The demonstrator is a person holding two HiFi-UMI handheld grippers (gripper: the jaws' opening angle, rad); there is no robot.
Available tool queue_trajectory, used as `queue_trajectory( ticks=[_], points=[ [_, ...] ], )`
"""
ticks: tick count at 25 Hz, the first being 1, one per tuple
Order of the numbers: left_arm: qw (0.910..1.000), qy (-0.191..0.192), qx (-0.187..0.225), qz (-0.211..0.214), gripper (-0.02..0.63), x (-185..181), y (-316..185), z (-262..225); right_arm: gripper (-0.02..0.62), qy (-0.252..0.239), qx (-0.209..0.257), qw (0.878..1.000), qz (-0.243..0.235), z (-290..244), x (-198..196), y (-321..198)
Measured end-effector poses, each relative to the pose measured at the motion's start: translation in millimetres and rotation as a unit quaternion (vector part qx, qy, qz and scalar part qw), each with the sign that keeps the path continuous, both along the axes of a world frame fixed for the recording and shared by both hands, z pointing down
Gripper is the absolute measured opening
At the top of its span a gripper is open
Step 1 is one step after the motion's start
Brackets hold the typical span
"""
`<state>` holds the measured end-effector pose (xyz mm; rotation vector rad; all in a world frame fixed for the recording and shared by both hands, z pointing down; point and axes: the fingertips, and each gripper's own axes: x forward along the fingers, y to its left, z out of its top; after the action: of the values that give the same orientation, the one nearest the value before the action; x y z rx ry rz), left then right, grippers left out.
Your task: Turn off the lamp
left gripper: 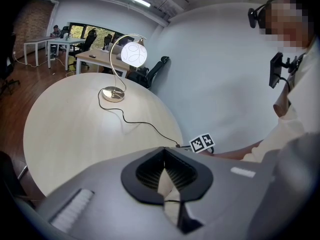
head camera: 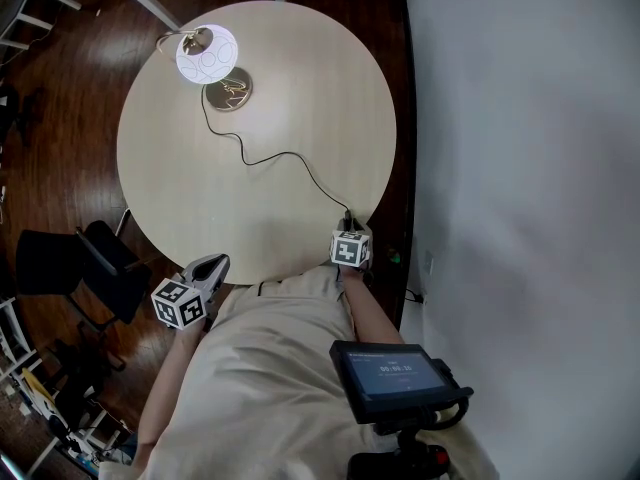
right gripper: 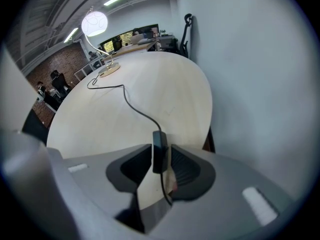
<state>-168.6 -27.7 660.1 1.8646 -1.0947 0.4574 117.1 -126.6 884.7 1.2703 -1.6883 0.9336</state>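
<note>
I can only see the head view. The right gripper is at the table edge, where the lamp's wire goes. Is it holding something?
Observer: Yes. In the right gripper view, the right gripper has its jaws closed on the black inline switch.
Operator: What about the other one?
Observer: The left gripper is shut, with nothing between its jaws.
Operator: What does the lamp look like from the side?
Observer: The lamp has a tall arched stem, and its lit shade hangs from the end.
</note>
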Motion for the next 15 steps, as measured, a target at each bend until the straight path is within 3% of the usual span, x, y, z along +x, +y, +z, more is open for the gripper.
queue_trajectory(
  ticks=[3,15],
  points=[
    [1.0000,0.001,0.000,-0.001,0.005,-0.3,1.4,-0.2,0.098,0.007,0.000,1.000,-0.003,0.6,-1.7,-0.9],
    [1.0000,0.000,0.000,-0.006,0.005,-1.5,7.7,-0.4,0.095,0.022,0.007,1.000,-0.013,-1.8,-2.6,-7.6]
  ],
)
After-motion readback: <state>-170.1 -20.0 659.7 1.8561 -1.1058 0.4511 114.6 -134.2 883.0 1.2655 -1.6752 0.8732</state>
